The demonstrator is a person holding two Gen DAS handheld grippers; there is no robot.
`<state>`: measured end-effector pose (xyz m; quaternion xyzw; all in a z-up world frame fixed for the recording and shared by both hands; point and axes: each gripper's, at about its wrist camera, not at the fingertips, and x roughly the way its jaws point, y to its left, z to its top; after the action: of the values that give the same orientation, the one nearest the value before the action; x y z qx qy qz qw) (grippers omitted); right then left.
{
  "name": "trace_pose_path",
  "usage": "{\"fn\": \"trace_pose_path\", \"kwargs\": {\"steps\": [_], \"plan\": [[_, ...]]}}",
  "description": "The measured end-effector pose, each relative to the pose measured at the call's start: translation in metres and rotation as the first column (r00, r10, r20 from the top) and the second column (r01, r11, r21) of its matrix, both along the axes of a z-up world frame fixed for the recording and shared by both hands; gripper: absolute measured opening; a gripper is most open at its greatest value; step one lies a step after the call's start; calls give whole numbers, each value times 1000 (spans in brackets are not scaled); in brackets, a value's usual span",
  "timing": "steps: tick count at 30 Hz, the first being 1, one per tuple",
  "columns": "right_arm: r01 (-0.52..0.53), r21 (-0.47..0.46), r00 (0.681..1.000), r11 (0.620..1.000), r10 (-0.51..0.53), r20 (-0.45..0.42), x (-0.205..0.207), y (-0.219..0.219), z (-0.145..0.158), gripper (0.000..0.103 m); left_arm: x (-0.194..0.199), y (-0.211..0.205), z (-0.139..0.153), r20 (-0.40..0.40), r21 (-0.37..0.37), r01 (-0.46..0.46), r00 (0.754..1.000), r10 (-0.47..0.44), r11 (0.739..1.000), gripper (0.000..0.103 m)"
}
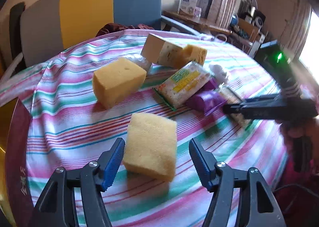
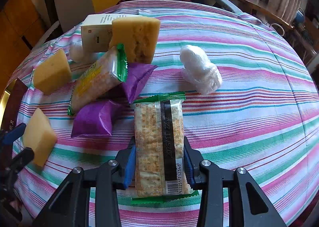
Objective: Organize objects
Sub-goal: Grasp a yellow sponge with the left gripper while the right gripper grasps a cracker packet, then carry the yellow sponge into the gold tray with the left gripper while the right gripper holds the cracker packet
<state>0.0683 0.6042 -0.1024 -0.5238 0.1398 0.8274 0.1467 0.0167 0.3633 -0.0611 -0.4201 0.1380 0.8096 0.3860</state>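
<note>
My left gripper (image 1: 156, 143) stands open around a yellow sponge (image 1: 151, 145) that lies tilted on the striped cloth; the right pad is clear of it. In the right wrist view that sponge (image 2: 39, 137) sits at the left edge. My right gripper (image 2: 159, 141) is shut on a green-edged cracker packet (image 2: 159, 147), barcode side up. Behind lie a second cracker packet (image 2: 97, 79), two purple packets (image 2: 95, 119), two more sponges (image 2: 52, 72) (image 2: 137, 39), a white box (image 2: 95, 33) and a white plastic wad (image 2: 199, 71).
The table wears a pink, green and white striped cloth (image 2: 249, 117). A maroon box (image 1: 18, 147) stands at its left edge. A grey, yellow and blue chair (image 1: 89, 7) is behind the table, and a cluttered wooden shelf (image 1: 199, 19) at the back right.
</note>
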Motion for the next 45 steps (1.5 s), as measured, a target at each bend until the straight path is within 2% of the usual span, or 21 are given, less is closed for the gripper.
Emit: {"fn": "trace_pose_path", "kwargs": {"steps": [2, 4, 13, 19, 23, 25, 29, 32, 37, 45], "plan": [[0, 0, 1000, 1000, 0, 0, 0, 0, 0, 42, 0, 1, -7, 0, -10, 3, 1000, -3, 1000, 66], [0, 0, 1000, 1000, 0, 0, 0, 0, 0, 42, 2, -3, -13, -23, -21, -10, 1000, 9, 1000, 55], [15, 15, 1000, 1000, -15, -11, 1, 0, 3, 42, 3, -27, -24, -4, 93, -18, 1000, 19, 995, 53], [85, 9, 992, 996, -84, -95, 12, 12, 18, 41, 7, -30, -25, -12, 107, -26, 1000, 28, 994, 53], [100, 5, 990, 995, -99, -103, 13, 13, 18, 41, 7, -37, -24, 9, 115, -42, 999, 41, 992, 52], [106, 13, 988, 994, -104, -115, 12, 11, 20, 41, 10, -42, -22, 17, 110, -55, 998, 54, 992, 52], [133, 31, 966, 991, -123, -226, 21, 11, 39, 41, 14, -63, -14, 74, 148, -89, 994, 79, 985, 52], [144, 21, 948, 989, -132, -291, 26, 10, 50, 41, 18, -78, -3, 75, 178, -98, 993, 85, 979, 52], [124, 23, 949, 992, -112, -296, 20, 4, 49, 41, 21, -108, 20, 60, 225, -131, 991, 121, 965, 52], [23, 122, 940, 992, 20, -341, 12, -19, 60, 41, 4, -169, 44, 66, 260, -241, 971, 231, 935, 52]]}}
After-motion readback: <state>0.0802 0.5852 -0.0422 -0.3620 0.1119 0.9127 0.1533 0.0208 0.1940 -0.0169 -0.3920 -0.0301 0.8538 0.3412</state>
